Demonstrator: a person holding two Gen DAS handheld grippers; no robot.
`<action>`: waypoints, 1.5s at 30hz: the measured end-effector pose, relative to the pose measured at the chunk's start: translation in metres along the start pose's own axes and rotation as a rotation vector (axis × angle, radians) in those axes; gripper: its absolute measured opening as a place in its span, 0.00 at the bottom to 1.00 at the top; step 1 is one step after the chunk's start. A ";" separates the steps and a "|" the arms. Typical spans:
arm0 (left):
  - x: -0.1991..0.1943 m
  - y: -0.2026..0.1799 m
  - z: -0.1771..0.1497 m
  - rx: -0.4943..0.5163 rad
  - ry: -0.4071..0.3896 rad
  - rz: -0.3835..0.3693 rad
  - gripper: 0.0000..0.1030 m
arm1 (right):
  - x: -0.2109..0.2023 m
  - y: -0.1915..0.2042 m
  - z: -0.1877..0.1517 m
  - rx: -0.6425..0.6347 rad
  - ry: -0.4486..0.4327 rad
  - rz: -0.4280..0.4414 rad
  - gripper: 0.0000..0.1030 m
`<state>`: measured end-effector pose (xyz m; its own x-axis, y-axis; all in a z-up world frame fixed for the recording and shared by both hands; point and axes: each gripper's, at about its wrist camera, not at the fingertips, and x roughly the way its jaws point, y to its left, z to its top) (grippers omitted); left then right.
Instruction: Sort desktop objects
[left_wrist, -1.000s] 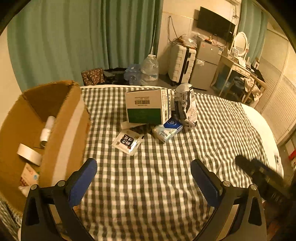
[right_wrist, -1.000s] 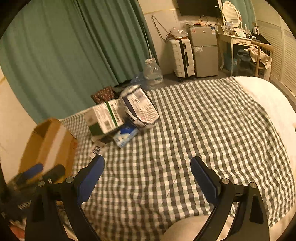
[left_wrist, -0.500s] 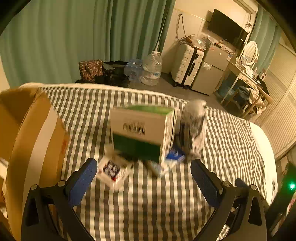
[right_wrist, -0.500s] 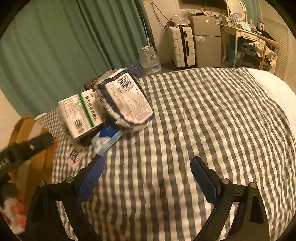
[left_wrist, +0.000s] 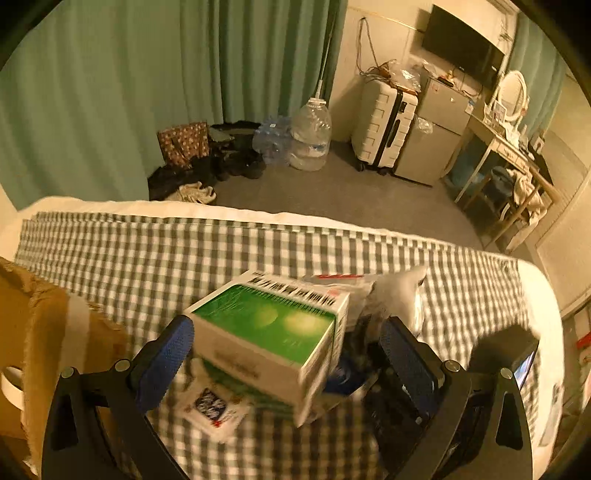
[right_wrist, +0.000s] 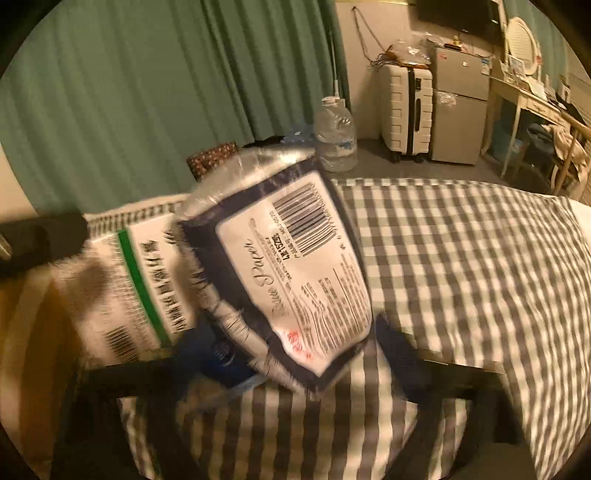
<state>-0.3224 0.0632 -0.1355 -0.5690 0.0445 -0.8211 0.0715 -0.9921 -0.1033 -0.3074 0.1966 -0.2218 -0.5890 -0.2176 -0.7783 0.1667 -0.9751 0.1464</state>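
Observation:
A white and green box (left_wrist: 266, 339) stands on the checked bedspread, between the open fingers of my left gripper (left_wrist: 286, 349); whether the pads touch it I cannot tell. A small white sachet (left_wrist: 212, 406) lies below it and a blue packet (left_wrist: 345, 373) beside it. In the right wrist view a dark-edged tissue pack (right_wrist: 291, 273) with a barcode fills the space between the open fingers of my right gripper (right_wrist: 284, 373), next to the same box (right_wrist: 136, 291). The frame is blurred by motion.
An open cardboard box (left_wrist: 48, 343) stands at the left with a roll of tape (left_wrist: 9, 384) inside. The bed's far edge (left_wrist: 258, 214) drops to the floor, where a water jug (left_wrist: 310, 136), bags and a suitcase (left_wrist: 384, 125) stand.
Both grippers have moved forward to the pile. The green box now sits between the left fingers and the tissue pack between the right fingers. Both stayed open.

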 end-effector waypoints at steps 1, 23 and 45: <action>0.004 -0.004 0.004 -0.013 0.007 -0.003 1.00 | -0.001 -0.004 -0.002 0.009 -0.012 0.017 0.24; 0.033 0.026 -0.077 0.045 0.043 0.386 1.00 | -0.062 -0.022 -0.008 -0.035 -0.140 -0.053 0.18; -0.008 0.104 -0.129 -0.413 0.141 0.150 1.00 | -0.062 -0.007 -0.008 -0.099 -0.137 -0.064 0.18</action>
<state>-0.2041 -0.0254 -0.2120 -0.4121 -0.0520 -0.9097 0.4811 -0.8603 -0.1688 -0.2658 0.2173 -0.1791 -0.7021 -0.1659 -0.6925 0.1986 -0.9795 0.0333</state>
